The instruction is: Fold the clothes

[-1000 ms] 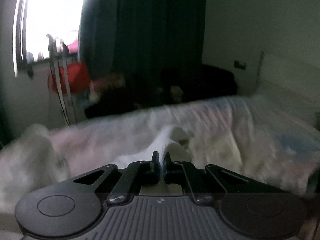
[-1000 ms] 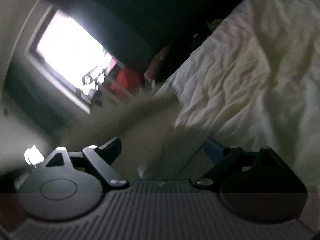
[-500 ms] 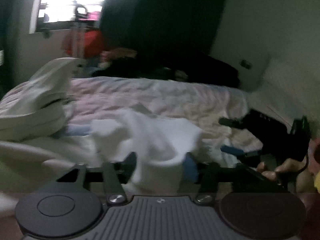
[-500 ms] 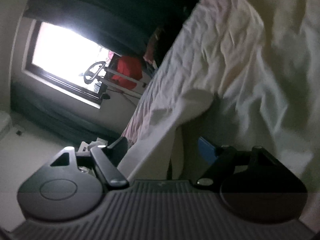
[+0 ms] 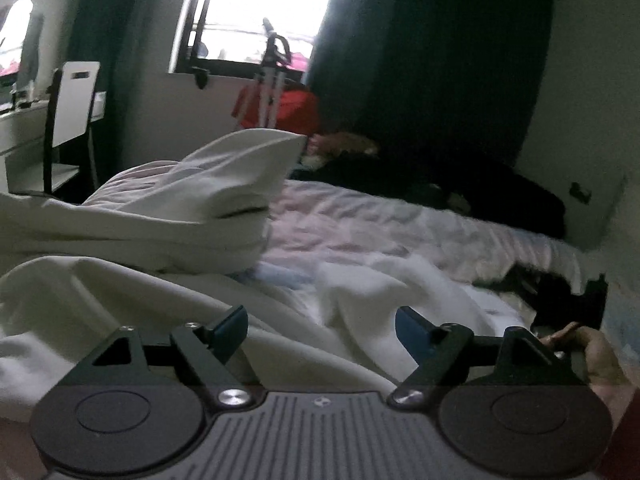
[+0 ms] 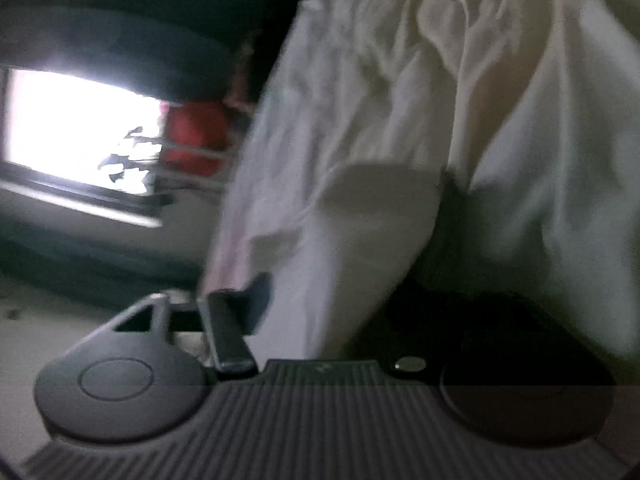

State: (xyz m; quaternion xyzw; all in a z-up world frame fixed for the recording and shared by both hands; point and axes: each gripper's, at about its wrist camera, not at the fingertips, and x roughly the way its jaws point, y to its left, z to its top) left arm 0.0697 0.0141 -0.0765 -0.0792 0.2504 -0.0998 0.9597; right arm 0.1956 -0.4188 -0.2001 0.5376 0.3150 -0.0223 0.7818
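- A bed point(image 5: 400, 216) fills both views, its pale pink-and-white cover creased all over.
- Behind it a bright window point(image 5: 264, 8) glares beside a dark curtain point(image 5: 432, 60), with a red item point(image 5: 296, 108) hung on a rack below the sill.
- At the far left stand a white desk point(image 5: 16, 128) and a chair point(image 5: 72, 96).
- On the left of the bed, a stack of folded white clothes point(image 5: 192, 216) sits with its top piece peaked upward.
- In front, a loose white garment point(image 5: 360, 288) lies rumpled on the cover, spread between and beyond the left gripper point(image 5: 320, 328).
- That left gripper's jaws have just been opening: they stand wide apart, blue pads clear of the cloth, nothing clamped.
- The right gripper point(image 6: 344, 300) has just been closing its jaws, with a fold of white cloth point(image 6: 360, 240) running between them; its right-hand finger is lost in shadow and blur, so I can't tell whether the pads are pressing yet.
- At the right edge of the left view, a hand point(image 5: 588, 352) grips a dark handle.
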